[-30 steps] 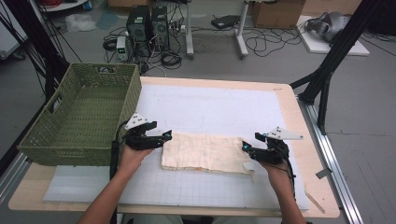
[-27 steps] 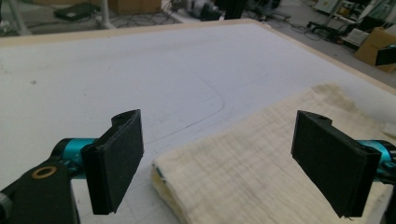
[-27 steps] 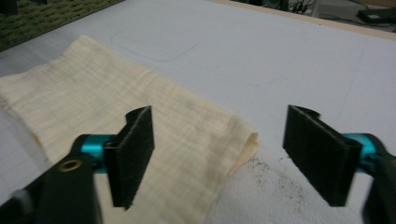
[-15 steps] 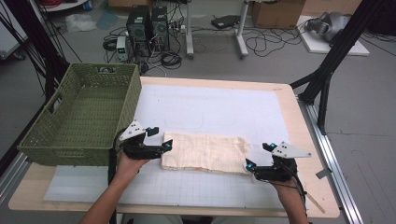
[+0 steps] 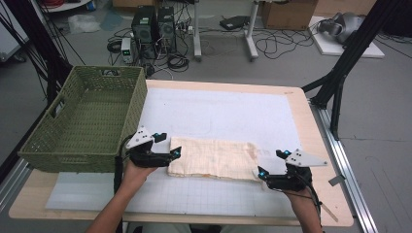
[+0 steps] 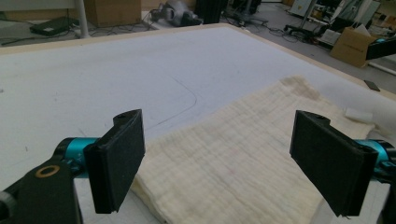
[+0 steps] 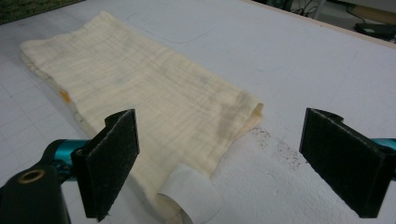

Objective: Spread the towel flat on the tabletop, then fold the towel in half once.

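Cream cloth [image 5: 214, 158], folded flat, lies on white surface [image 5: 233, 111] btwn both tools, near green basket [image 5: 85, 121]. Left tool [image 5: 169, 147] released at one end; right tool [image 5: 270, 164] has just been opening, nothing gripped. Looks soft, light, floppy: best pinch corners/short edges. White tag [image 7: 189, 197], no legible text.

A grey floor [image 5: 291, 63] strewn with cables [image 5: 272, 46], computer towers [image 5: 153, 24] and cardboard boxes [image 5: 286, 12].
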Available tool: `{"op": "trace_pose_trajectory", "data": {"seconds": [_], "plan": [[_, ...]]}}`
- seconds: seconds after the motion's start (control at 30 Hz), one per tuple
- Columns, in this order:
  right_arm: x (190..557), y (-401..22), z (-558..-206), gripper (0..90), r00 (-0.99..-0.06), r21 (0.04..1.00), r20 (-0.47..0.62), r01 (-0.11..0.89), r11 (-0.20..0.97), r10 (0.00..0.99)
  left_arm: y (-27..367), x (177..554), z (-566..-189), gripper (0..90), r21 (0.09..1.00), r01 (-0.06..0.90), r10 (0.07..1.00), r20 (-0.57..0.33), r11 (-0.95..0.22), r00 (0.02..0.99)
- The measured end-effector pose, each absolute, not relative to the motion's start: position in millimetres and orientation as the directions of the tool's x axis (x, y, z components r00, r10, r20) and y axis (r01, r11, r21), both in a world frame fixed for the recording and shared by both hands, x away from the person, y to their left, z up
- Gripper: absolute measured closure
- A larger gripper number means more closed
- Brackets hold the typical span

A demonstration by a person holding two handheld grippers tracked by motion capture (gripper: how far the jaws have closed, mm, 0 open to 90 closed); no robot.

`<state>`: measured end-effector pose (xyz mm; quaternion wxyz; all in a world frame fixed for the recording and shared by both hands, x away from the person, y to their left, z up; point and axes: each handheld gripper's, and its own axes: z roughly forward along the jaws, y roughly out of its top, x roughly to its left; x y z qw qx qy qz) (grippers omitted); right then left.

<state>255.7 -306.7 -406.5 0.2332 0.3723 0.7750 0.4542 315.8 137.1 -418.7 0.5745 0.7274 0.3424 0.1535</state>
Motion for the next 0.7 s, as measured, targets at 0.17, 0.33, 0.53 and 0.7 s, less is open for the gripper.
{"op": "trace_pose_trajectory", "data": {"seconds": [0.17,0.33,0.53,0.7], "plan": [[254.0,-310.4,-403.8,11.1,-0.593,0.889,-0.022,0.357,0.288,0.805,134.8,315.9,-417.9,18.5,0.944,0.308,0.672,-0.154,-0.115,0.725],[253.3,-311.3,-403.8,10.3,-0.583,0.89,-0.019,0.36,0.28,0.812,136.9,314.0,-415.2,18.5,0.947,0.303,0.676,-0.157,-0.103,0.72],[253.9,-312.2,-405.3,10.2,-0.587,0.887,-0.025,0.36,0.289,0.809,135.7,315.1,-414.9,18.5,0.947,0.304,0.676,-0.158,-0.103,0.72],[253.5,-312.9,-406.2,10.3,-0.582,0.885,-0.033,0.36,0.294,0.812,138.7,315.4,-413.3,18.7,0.948,0.305,0.681,-0.164,-0.091,0.713]]}}
